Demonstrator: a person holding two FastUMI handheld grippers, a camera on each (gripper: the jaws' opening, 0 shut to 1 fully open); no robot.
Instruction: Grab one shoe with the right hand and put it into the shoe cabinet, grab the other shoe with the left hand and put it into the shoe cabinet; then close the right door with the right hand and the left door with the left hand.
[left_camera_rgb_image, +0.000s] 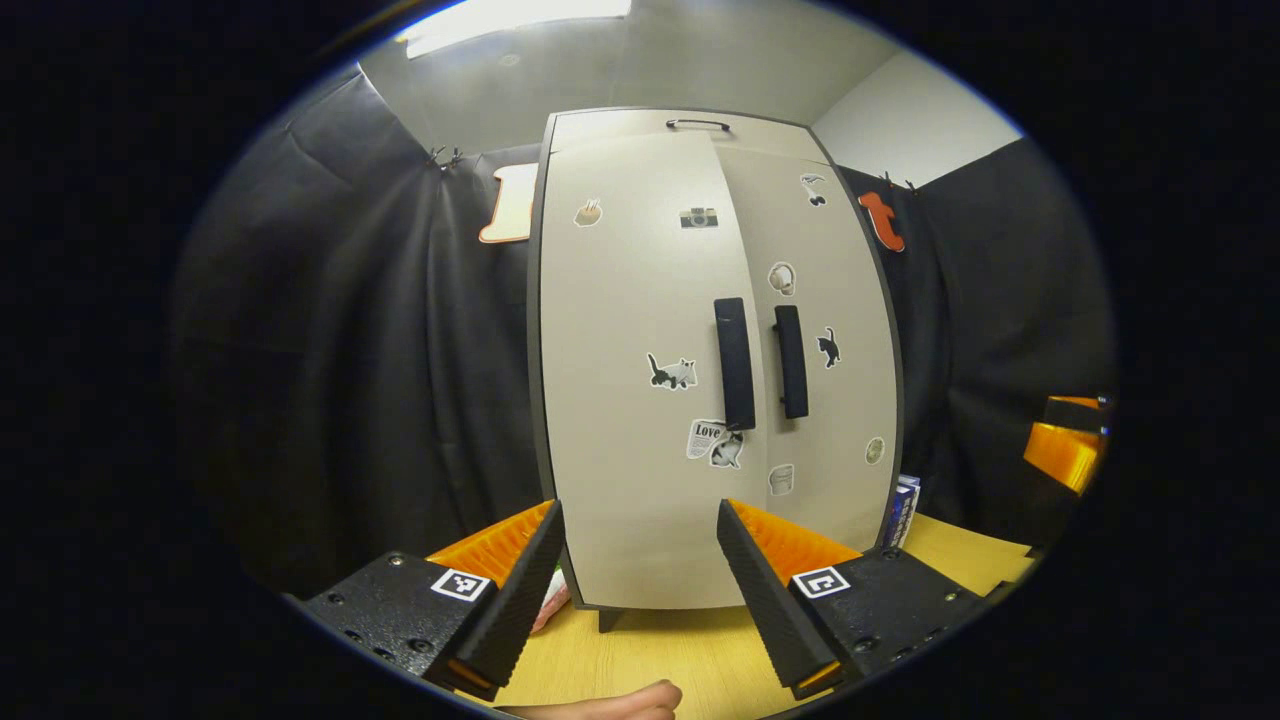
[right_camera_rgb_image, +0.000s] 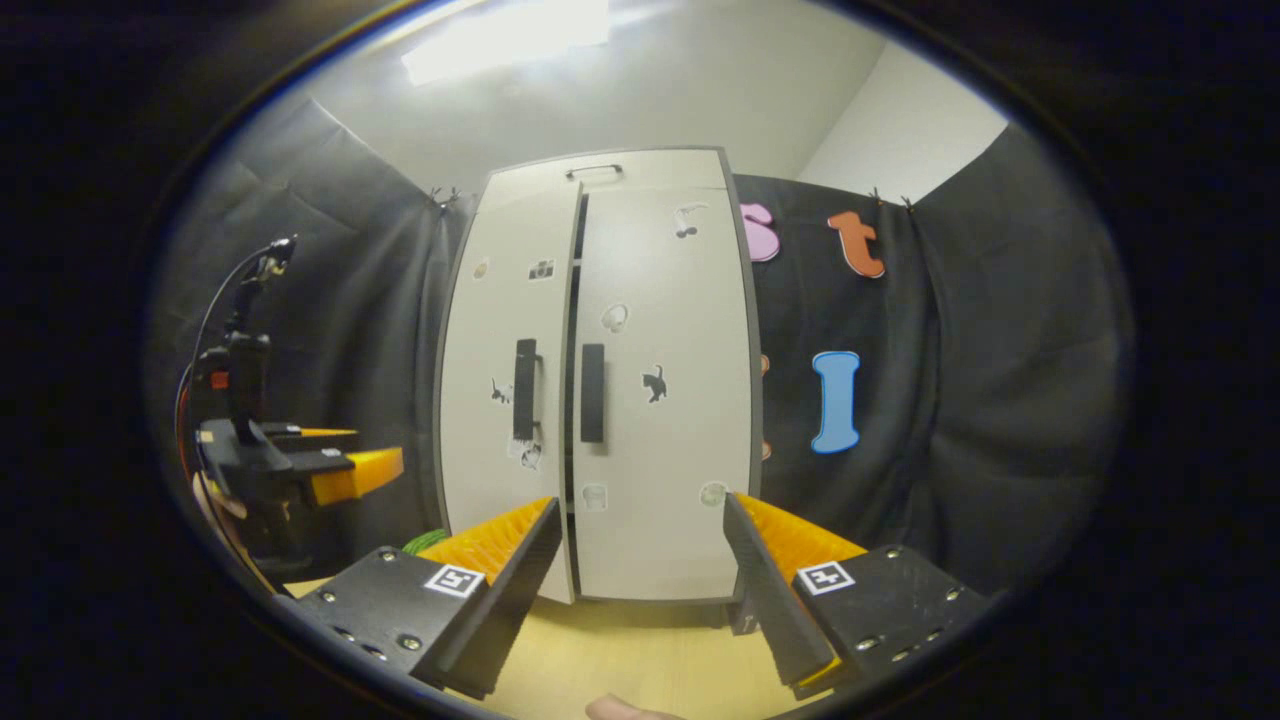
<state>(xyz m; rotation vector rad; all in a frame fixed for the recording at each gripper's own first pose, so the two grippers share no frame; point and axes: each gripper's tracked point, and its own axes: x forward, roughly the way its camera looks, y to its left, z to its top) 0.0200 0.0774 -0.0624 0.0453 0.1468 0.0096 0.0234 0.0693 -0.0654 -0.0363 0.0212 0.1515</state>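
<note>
So the right claw (right_camera_rgb_image: 640, 590) is spread wide with nothing in it, hovering over the light wooden table (right_camera_rgb_image: 640, 660), pointed at the tall off-white shoe cabinet (right_camera_rgb_image: 600, 380). Right door (right_camera_rgb_image: 665, 400) looks shut, left door (right_camera_rgb_image: 510, 390) sits a crack ajar. Both have black vertical handles plus little stickers. Off to the left, the other claw (right_camera_rgb_image: 340, 465) hangs near the black cloth.
</note>
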